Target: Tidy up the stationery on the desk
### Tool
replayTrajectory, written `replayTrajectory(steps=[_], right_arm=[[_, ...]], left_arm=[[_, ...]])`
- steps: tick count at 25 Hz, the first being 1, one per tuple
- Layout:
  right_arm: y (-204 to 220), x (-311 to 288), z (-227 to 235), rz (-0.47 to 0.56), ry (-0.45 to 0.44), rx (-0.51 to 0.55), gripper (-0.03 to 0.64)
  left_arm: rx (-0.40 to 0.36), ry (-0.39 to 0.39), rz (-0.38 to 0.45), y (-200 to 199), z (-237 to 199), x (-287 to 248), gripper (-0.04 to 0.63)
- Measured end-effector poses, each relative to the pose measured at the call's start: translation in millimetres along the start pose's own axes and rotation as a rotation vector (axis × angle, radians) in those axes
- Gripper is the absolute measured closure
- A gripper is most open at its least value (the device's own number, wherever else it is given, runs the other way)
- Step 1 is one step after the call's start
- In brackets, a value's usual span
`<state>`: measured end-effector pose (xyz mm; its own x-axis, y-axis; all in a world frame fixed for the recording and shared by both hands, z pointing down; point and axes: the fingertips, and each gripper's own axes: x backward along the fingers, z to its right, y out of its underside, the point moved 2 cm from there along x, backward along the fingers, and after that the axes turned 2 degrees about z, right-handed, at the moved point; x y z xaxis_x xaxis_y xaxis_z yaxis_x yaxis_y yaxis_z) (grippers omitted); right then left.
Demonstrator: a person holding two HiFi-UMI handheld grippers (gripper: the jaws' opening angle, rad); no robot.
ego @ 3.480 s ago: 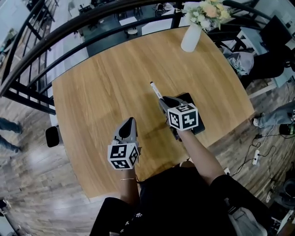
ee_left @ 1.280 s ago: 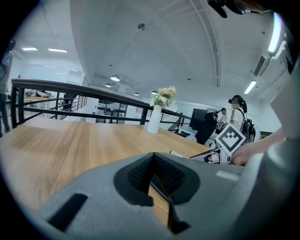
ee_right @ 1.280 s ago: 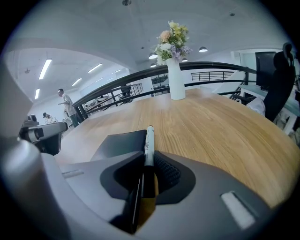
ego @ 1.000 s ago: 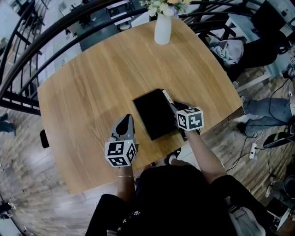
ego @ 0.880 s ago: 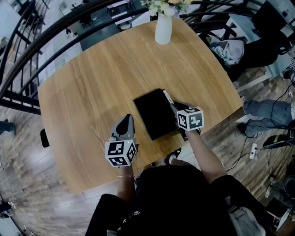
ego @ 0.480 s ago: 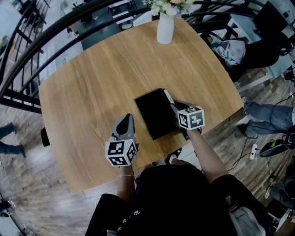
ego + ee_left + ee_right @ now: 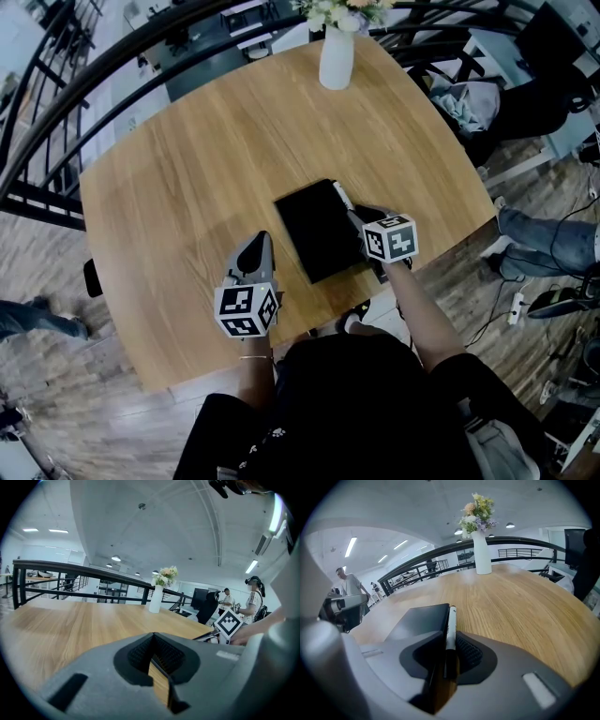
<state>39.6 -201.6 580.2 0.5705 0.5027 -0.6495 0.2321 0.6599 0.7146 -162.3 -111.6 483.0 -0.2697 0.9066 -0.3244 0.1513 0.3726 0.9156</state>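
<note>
The white-barrelled marker pen (image 7: 343,197) no longer hangs over the light wooden tabletop (image 7: 187,159); it lies along the right edge of the flat black notebook (image 7: 317,232), near the tabletop's near edge. The left gripper (image 7: 263,240) waits pinched together and empty left of the notebook. The right gripper (image 7: 355,214) has just been opening its jaws with the pen between them, apparently releasing it squared up.

A light wooden desk (image 7: 187,169) with rounded corners stands beside a curved black railing (image 7: 56,122). A white vase (image 7: 336,58) of pale flowers (image 7: 342,11) stands near the desk's far edge. The floor (image 7: 66,375) is grey-brown wood planks (a white power strip (image 7: 514,305) lies on it at the right). Overhead, a white vaulted ceiling (image 7: 140,531) carries strip lights (image 7: 40,530) and round lamps (image 7: 116,558). Beyond the desk, people (image 7: 254,597) stand near a dark chair (image 7: 206,606).
</note>
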Motion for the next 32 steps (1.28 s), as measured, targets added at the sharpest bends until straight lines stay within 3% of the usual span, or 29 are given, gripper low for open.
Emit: replayTrajectory(steps=[10, 20, 32], right_arm=[[-9.5, 1.7, 0.2, 0.039, 0.007, 0.017, 0.517], [-45.7, 28.9, -14.7, 0.224, 0.027, 0.036, 0.603], [-85.7, 62.7, -47.7, 0.403, -0.015, 0.055, 0.604]], left_arm=[[-0.006, -0.011, 0.006, -2.8, -4.1, 4.9, 0.601], [-0.003, -0.006, 0.039, -17.2, -2.4, 12.4, 0.601], [-0.040, 0.007, 0.073, -40.2, 4.4, 21.1, 0.602]])
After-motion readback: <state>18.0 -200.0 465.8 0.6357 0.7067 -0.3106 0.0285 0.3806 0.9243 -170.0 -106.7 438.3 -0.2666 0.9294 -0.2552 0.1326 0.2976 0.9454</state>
